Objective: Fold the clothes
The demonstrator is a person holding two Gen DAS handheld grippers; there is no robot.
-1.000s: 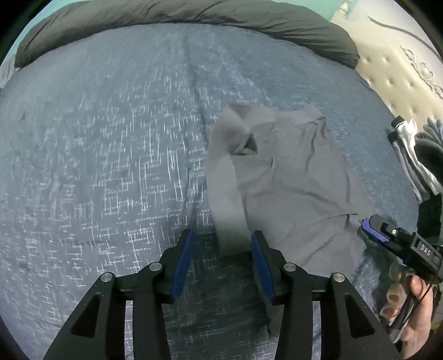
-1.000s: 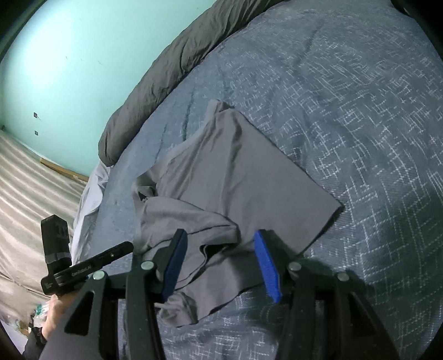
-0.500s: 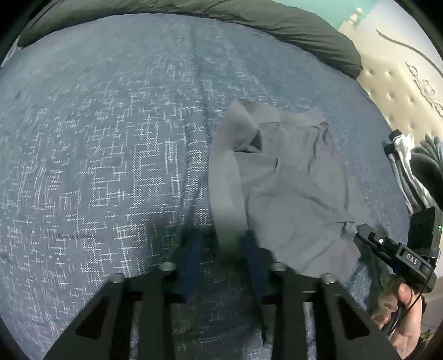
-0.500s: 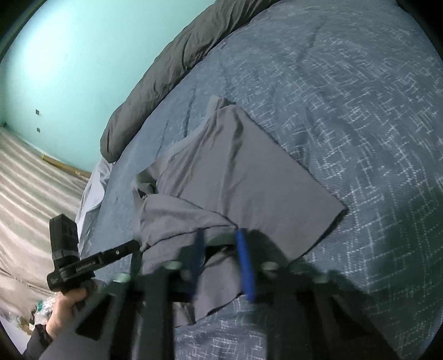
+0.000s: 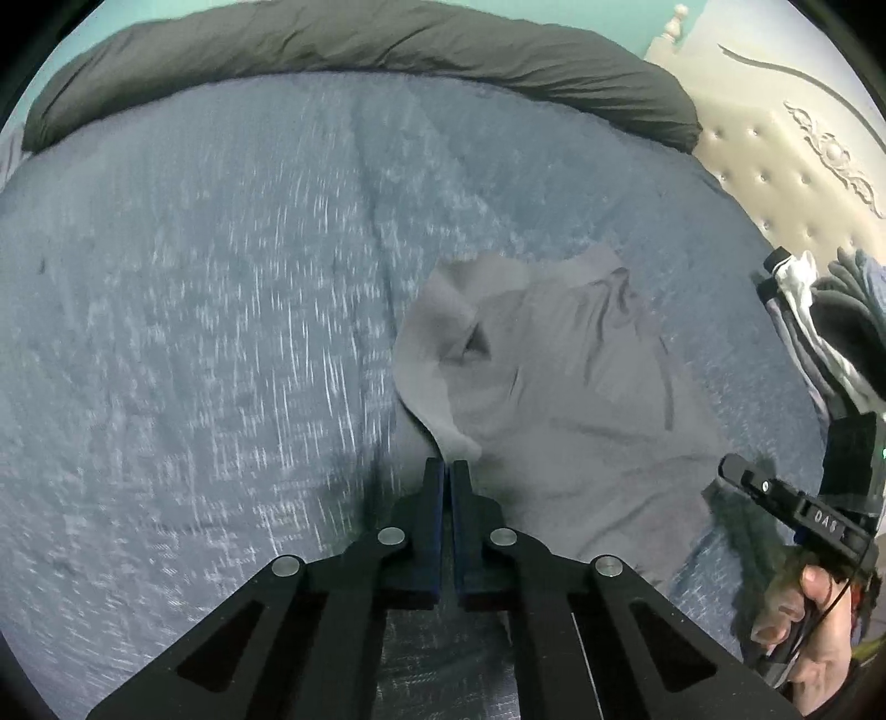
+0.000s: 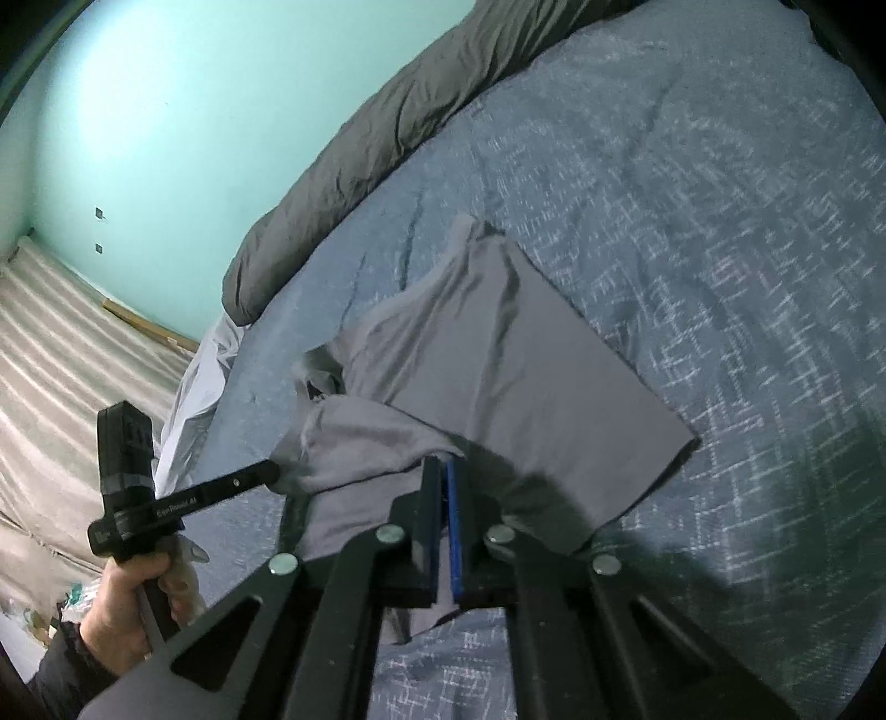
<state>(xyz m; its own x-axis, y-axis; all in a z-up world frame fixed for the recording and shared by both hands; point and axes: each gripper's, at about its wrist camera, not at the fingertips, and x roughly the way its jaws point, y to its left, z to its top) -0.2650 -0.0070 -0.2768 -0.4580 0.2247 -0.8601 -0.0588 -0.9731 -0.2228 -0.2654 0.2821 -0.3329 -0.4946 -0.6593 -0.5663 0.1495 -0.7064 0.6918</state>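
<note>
A grey garment (image 5: 559, 399) lies partly folded on the blue patterned bedspread (image 5: 221, 332). My left gripper (image 5: 446, 468) is shut on the garment's near left edge, and the cloth bunches into a raised fold just beyond its tips. In the right wrist view the same grey garment (image 6: 498, 354) spreads ahead, and my right gripper (image 6: 444, 465) is shut on a crumpled near edge of it. Each view also shows the other gripper: the right one (image 5: 725, 471) at the right edge, the left one (image 6: 271, 471) at the left, both pinching the cloth, each held by a hand.
A dark grey duvet (image 5: 387, 44) is rolled along the bed's far edge. A stack of other clothes (image 5: 819, 338) lies at the right by the cream tufted headboard (image 5: 775, 149). Teal wall (image 6: 166, 138) and striped floor (image 6: 50, 354) lie beyond the bed's left side.
Both grippers have shut from open onto the grey garment's near edge. The left one has lifted a little, pulling the left strip of cloth up into a fold.
</note>
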